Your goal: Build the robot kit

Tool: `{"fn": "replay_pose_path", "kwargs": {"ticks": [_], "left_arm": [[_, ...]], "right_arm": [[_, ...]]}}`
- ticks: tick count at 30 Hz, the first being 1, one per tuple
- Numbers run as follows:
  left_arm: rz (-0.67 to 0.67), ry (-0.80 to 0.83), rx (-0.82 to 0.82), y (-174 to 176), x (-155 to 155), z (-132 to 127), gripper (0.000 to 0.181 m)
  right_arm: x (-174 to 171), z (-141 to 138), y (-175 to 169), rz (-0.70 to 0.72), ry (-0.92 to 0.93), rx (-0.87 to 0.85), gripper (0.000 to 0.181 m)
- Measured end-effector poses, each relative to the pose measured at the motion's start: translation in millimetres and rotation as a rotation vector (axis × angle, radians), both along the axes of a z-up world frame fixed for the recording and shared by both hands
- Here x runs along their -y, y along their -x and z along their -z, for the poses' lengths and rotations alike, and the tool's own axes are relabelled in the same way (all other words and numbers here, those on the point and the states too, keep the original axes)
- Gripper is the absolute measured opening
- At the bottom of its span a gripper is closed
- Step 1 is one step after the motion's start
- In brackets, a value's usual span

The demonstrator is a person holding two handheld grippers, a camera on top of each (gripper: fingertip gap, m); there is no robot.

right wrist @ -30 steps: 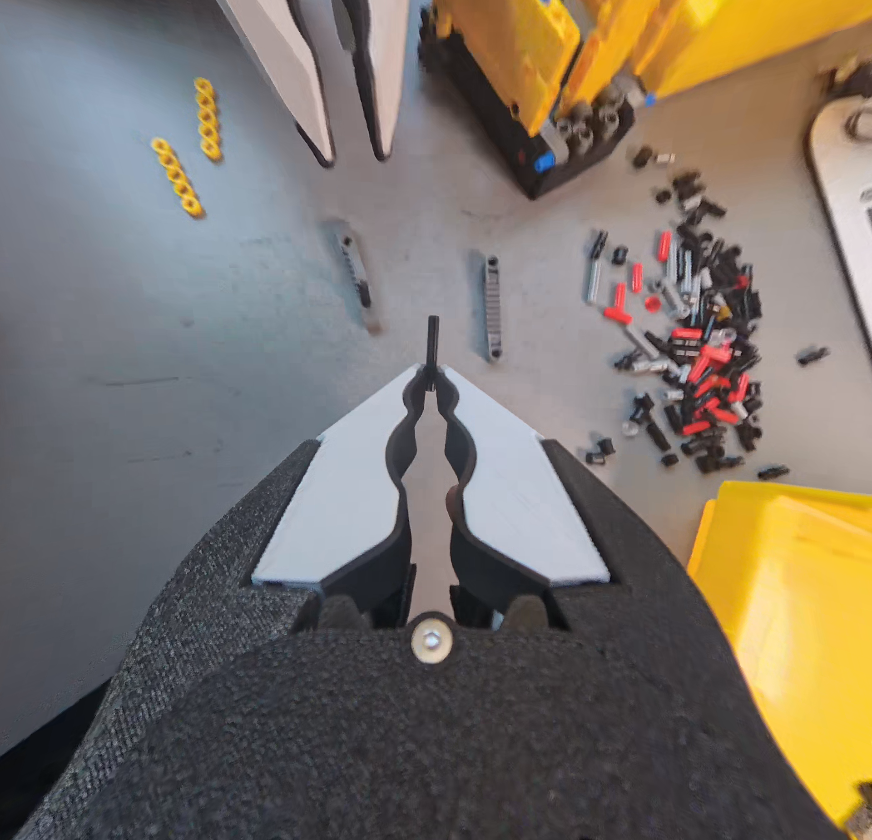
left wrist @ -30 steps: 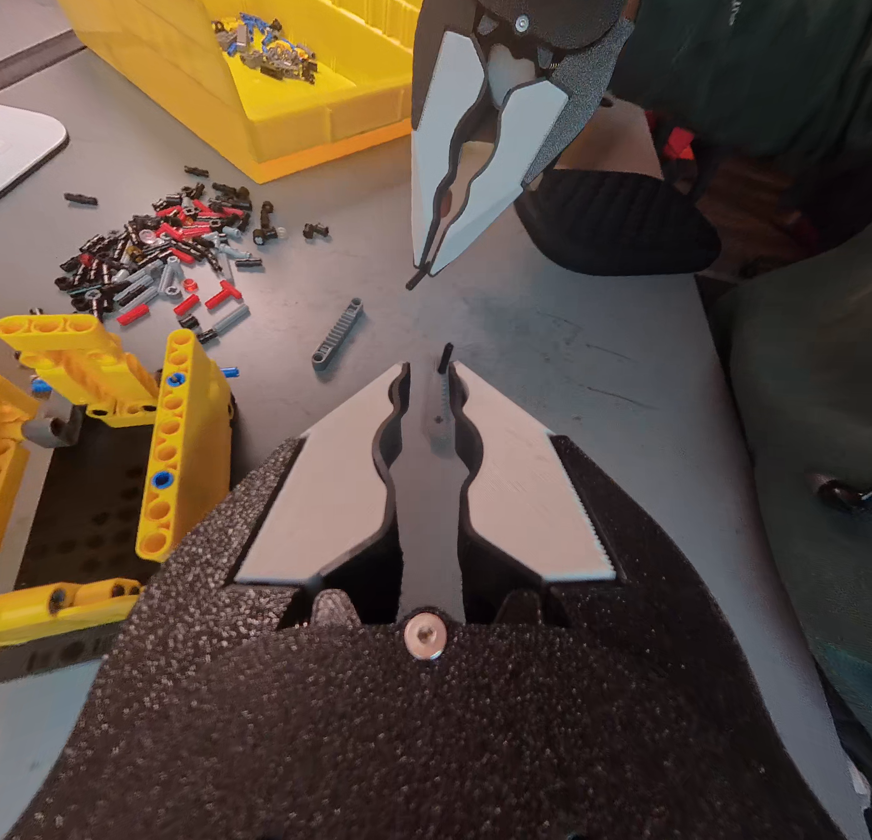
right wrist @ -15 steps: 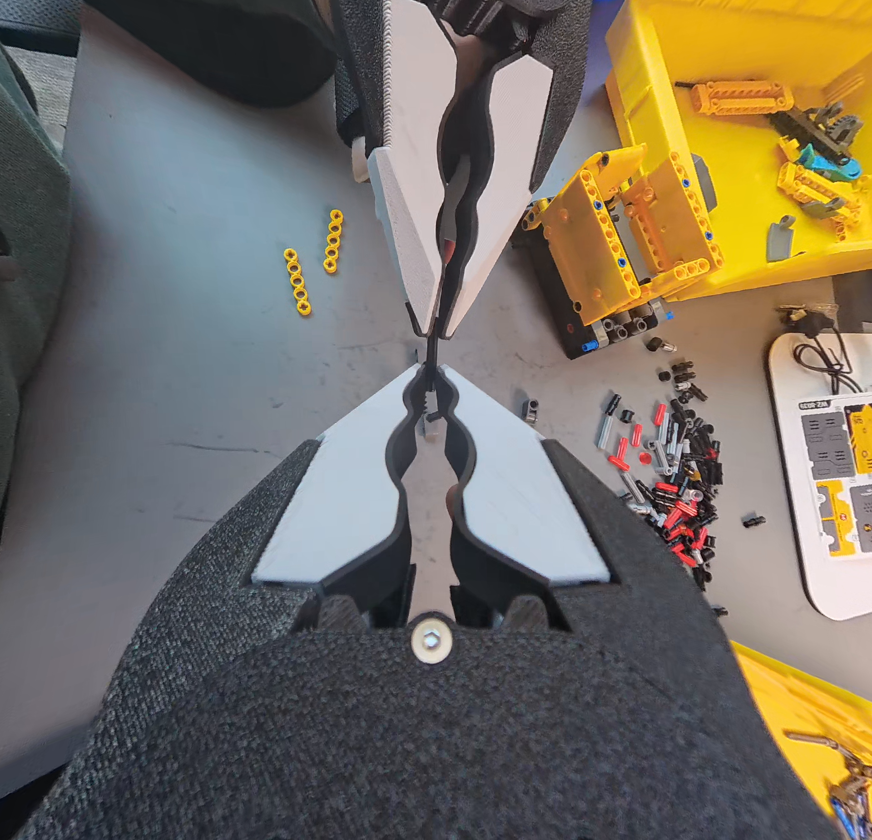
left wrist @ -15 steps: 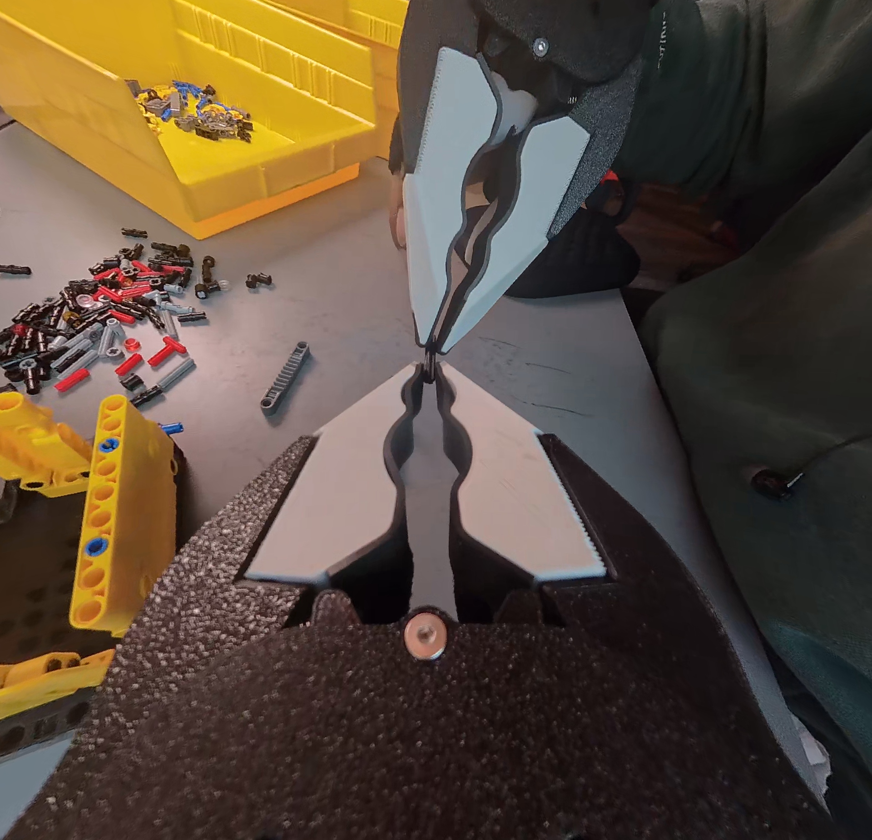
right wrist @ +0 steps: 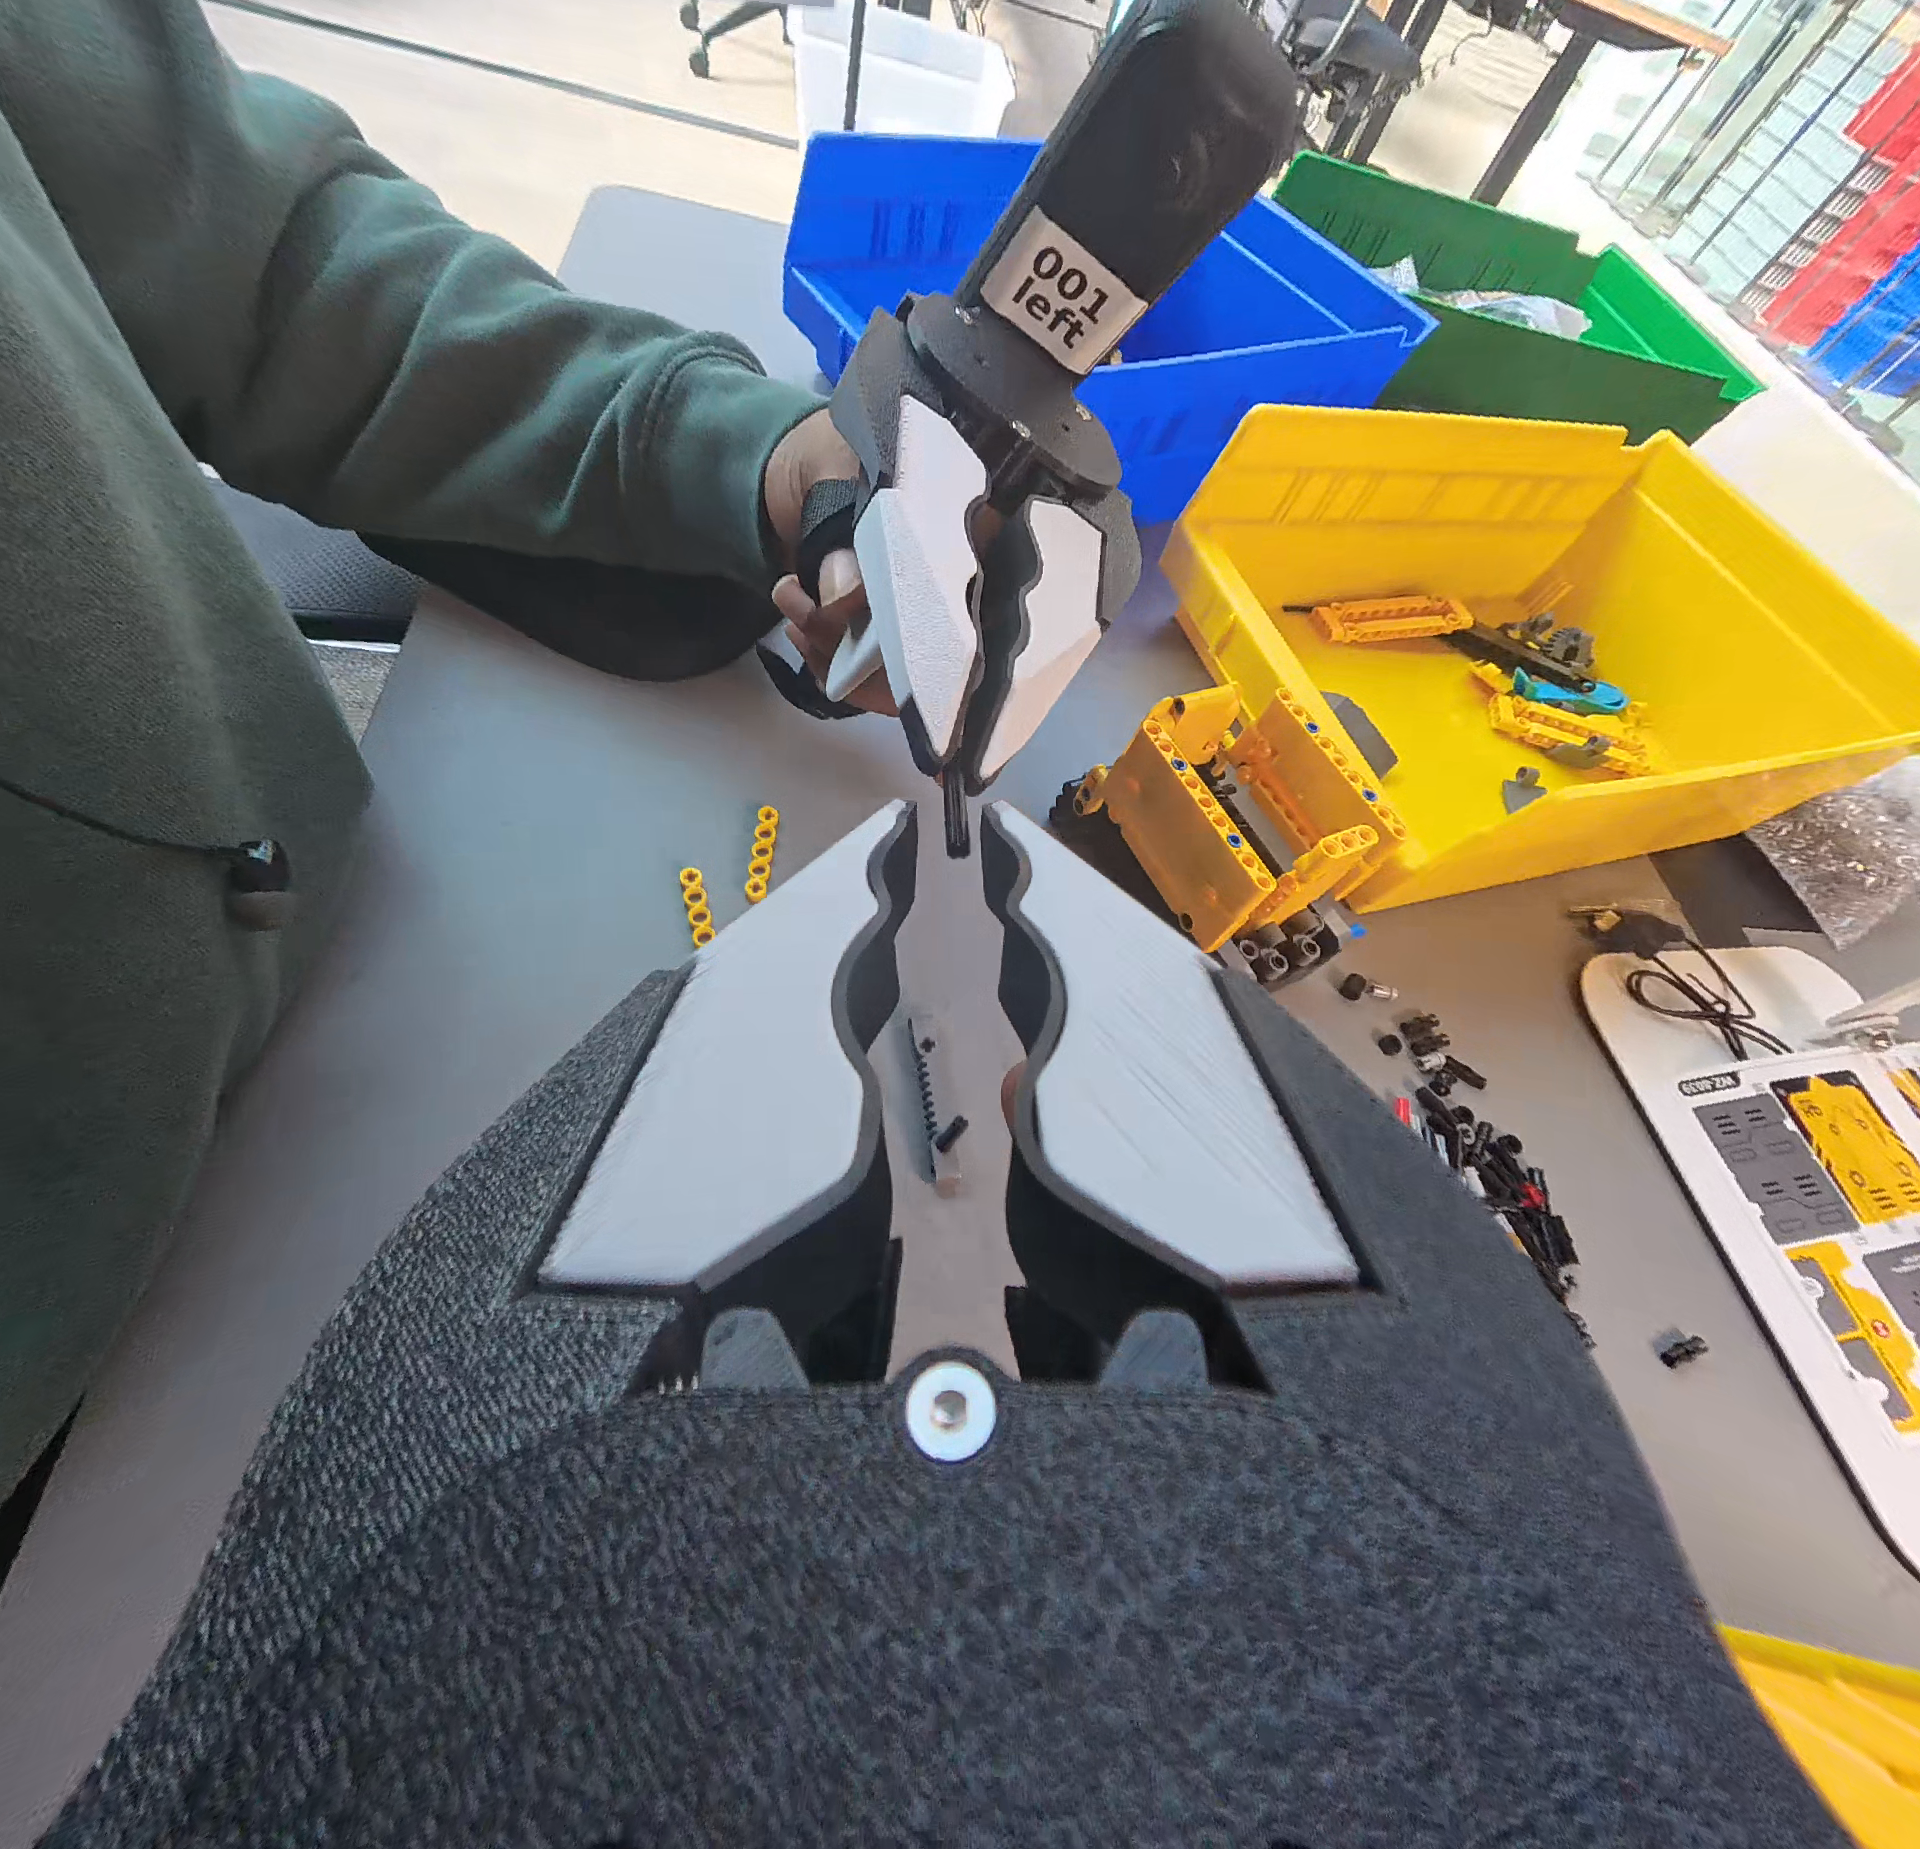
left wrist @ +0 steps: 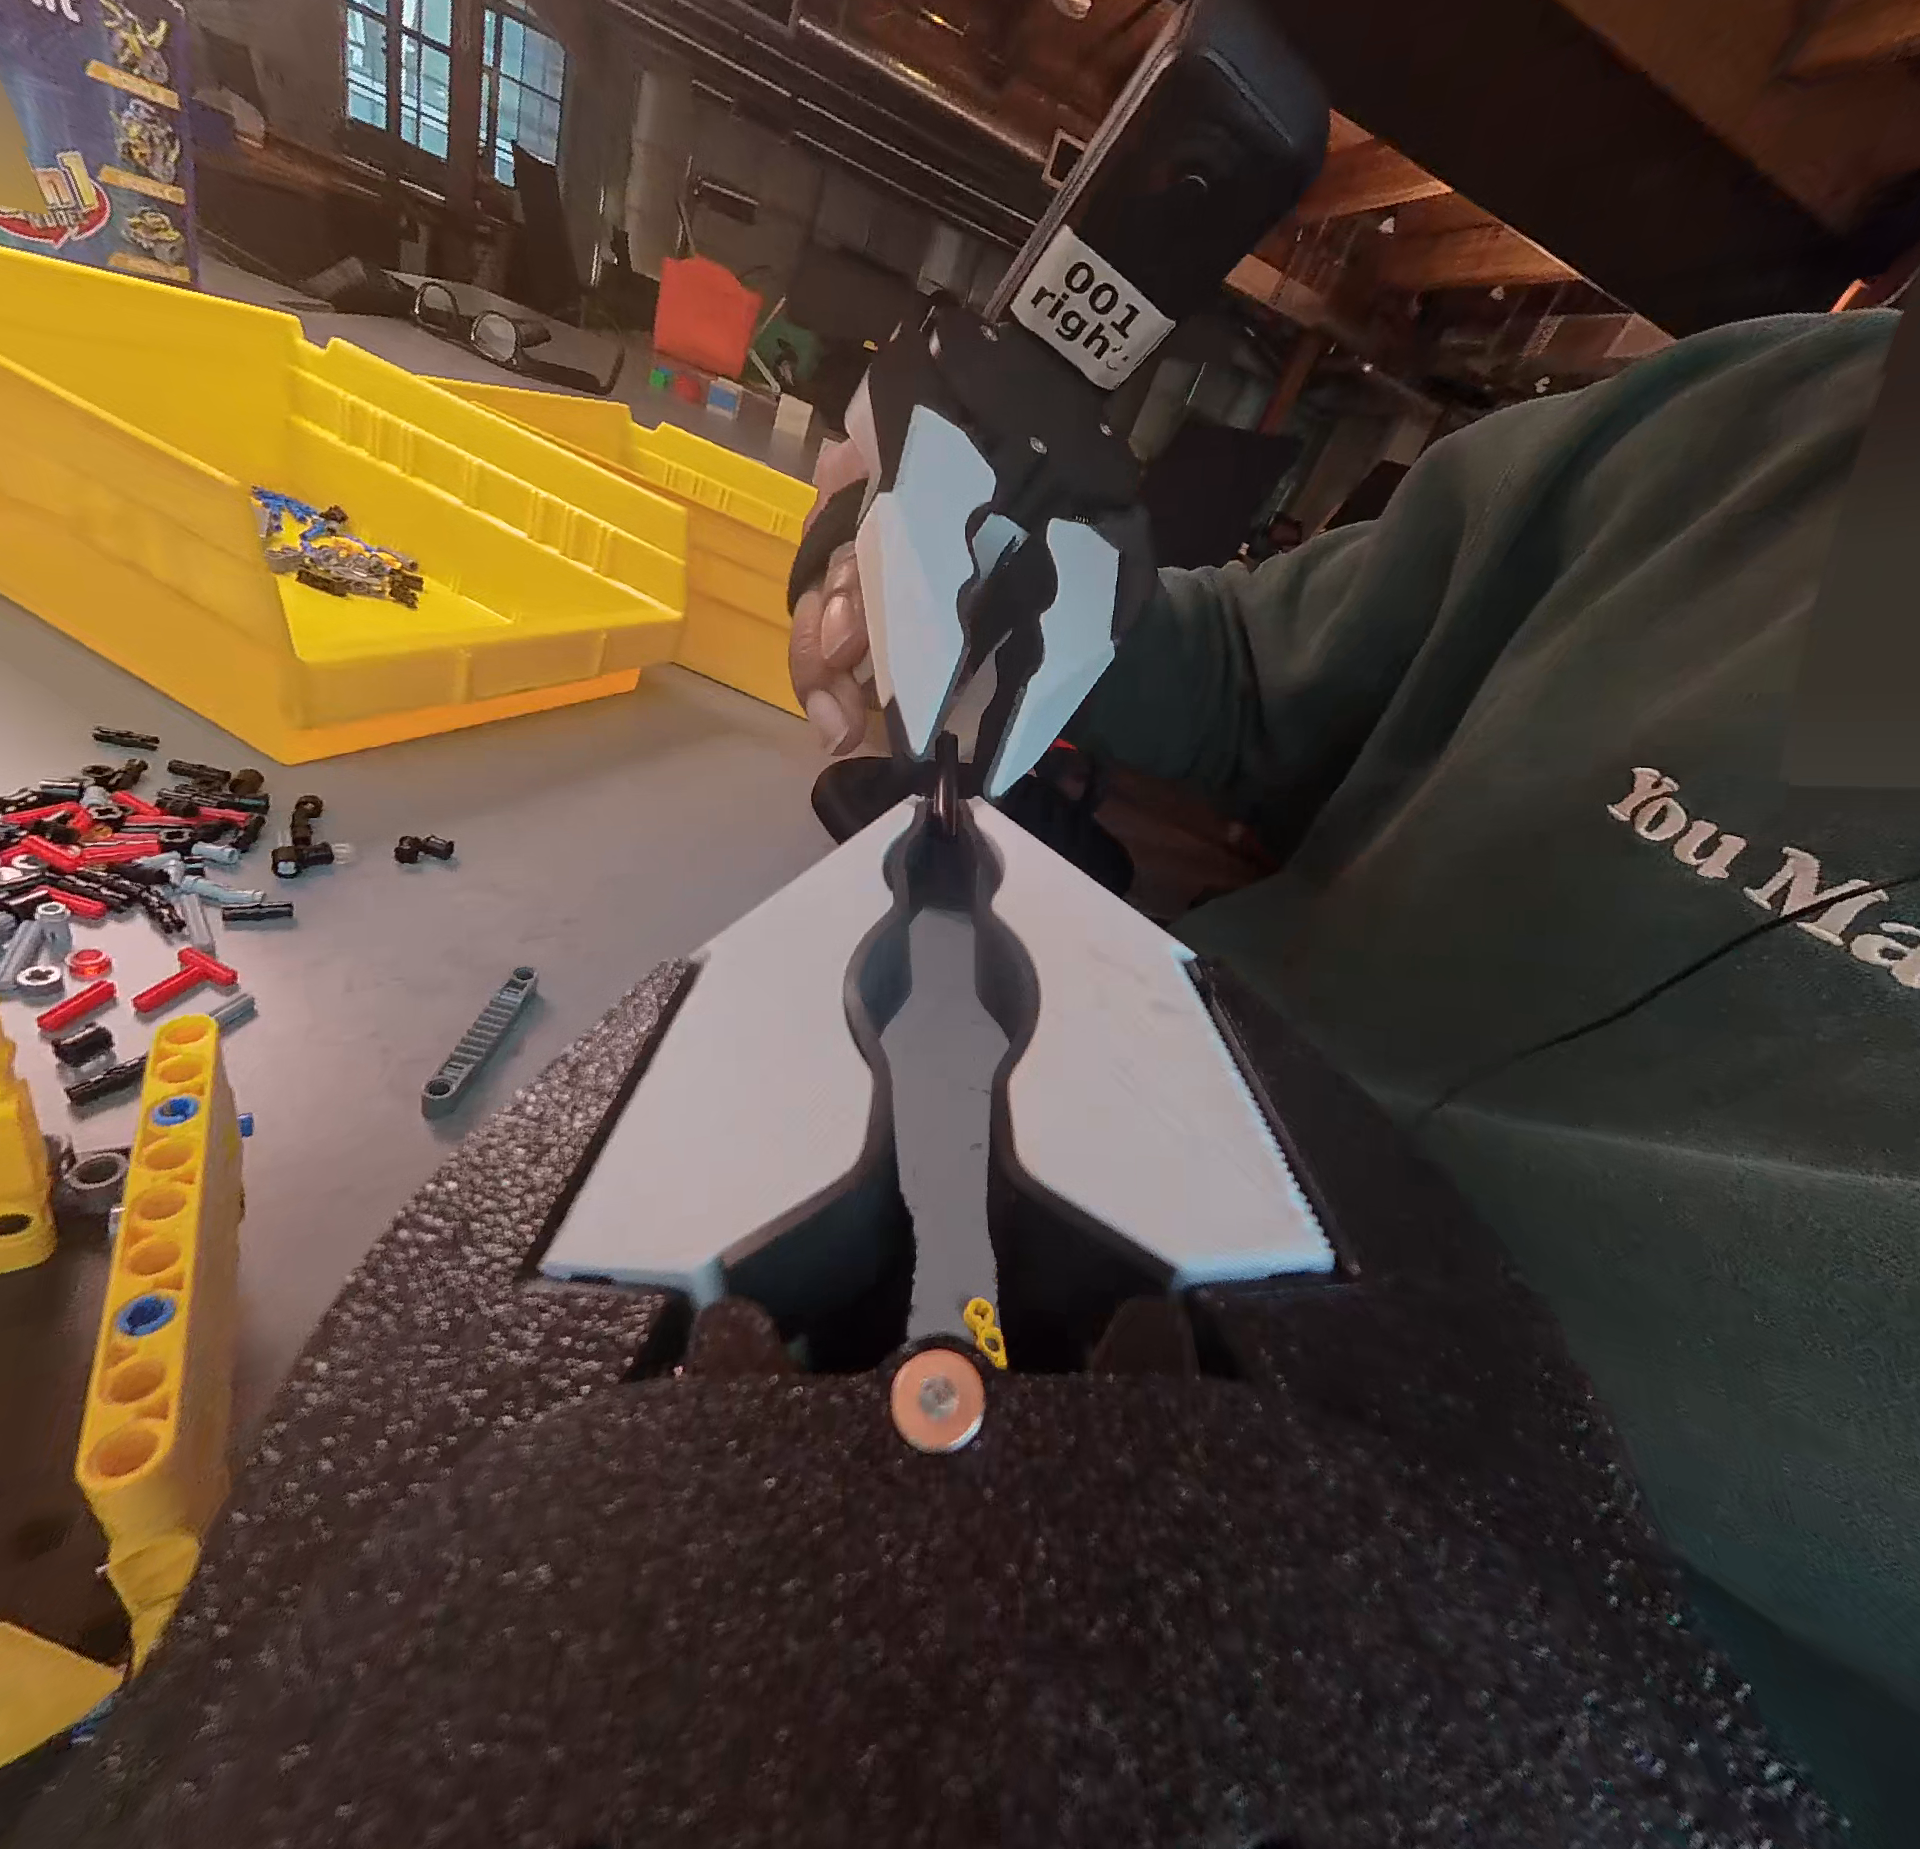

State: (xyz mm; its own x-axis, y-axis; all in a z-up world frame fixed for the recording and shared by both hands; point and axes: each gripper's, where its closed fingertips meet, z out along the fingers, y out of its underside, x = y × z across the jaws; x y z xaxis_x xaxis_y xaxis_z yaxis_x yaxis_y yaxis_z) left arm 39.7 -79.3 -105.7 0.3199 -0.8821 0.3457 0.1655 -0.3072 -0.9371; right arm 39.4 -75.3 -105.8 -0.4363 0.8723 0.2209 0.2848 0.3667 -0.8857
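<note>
Up close, thin black pin, left gripper pinching it, right gripper parted.

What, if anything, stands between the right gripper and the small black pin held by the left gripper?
Nothing visible does. The pin sticks out of the shut tips of the left gripper and already sits between the open fingers of the right gripper, with a bare gap on each side.

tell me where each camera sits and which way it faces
Left wrist view: on the left gripper, facing the right gripper across the table; a hand and green sleeve show.
Right wrist view: on the right gripper, facing the left one; the other hand and sleeve show.
Shared: both grippers, the pin between them, the yellow model.
</note>
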Motion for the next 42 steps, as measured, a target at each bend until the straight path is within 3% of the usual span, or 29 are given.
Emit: {"fn": "replay_pose_path", "kwargs": {"ticks": [9, 20, 25, 33, 36, 42], "left_arm": [[0.045, 0.022, 0.068, -1, 5, -7, 0.003], [0.181, 0.177, 0.281, 2, 13, -23, 0.002], [0.139, 0.241, 0.31, 9, 2, -20, 0.003], [-0.363, 0.072, -0.273, 67, -39, 28, 0.009], [-0.382, 0.066, -0.418, 68, -40, 47, 0.01], [-0.355, 0.063, -0.643, 63, -38, 78, 0.011]], "right_arm": [[6, -6, 2, -0.029, -0.024, -0.05, 0.006], [14, -22, 4, -0.056, -0.313, -0.183, 0.004], [4, -19, 11, -0.007, -0.263, -0.082, 0.003], [-25, 77, 11, -0.014, -0.219, 0.592, 0.003], [-22, 102, 8, -0.028, -0.242, 0.753, 0.003], [-17, 114, 8, -0.029, -0.304, 0.866, 0.003]]}}
